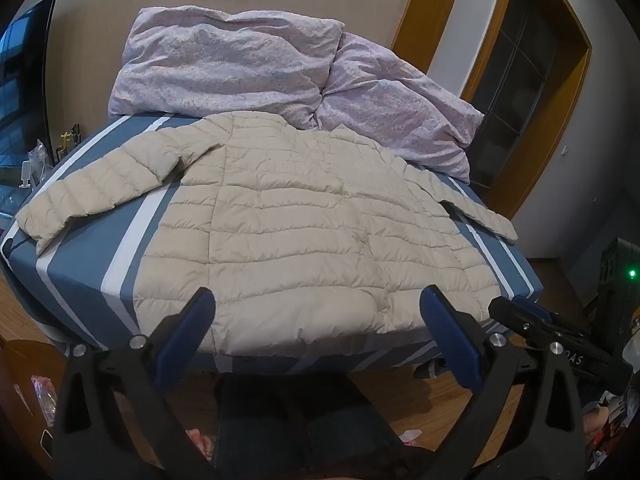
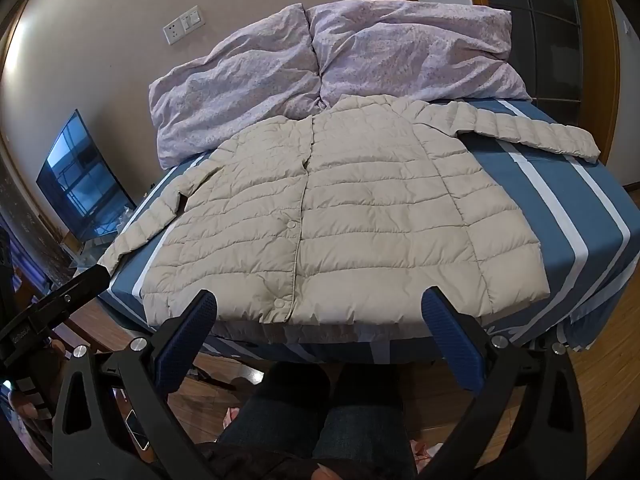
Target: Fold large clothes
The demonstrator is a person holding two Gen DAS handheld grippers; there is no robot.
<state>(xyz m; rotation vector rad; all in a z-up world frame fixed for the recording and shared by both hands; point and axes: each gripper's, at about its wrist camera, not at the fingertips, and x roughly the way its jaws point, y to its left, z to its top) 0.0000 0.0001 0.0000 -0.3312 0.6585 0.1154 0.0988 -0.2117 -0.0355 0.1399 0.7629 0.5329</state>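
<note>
Lying flat on one bed (image 1: pixel 120 276): one jacket (image 1: pixel 320 232), two hand-held grippers (image 1: pixel 318 312) (image 2: pixel 320 312) spread, empty.

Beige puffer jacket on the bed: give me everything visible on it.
The beige puffer jacket is quilted in horizontal channels and looks light and padded. It lies flat, front up, placket closed with round snaps, hem toward the camera at the edge of the blue striped bed sheet. Both sleeves are spread outward. Its collar end meets the lilac duvet. Neither gripper touches it; both hover open short of the hem.
</note>
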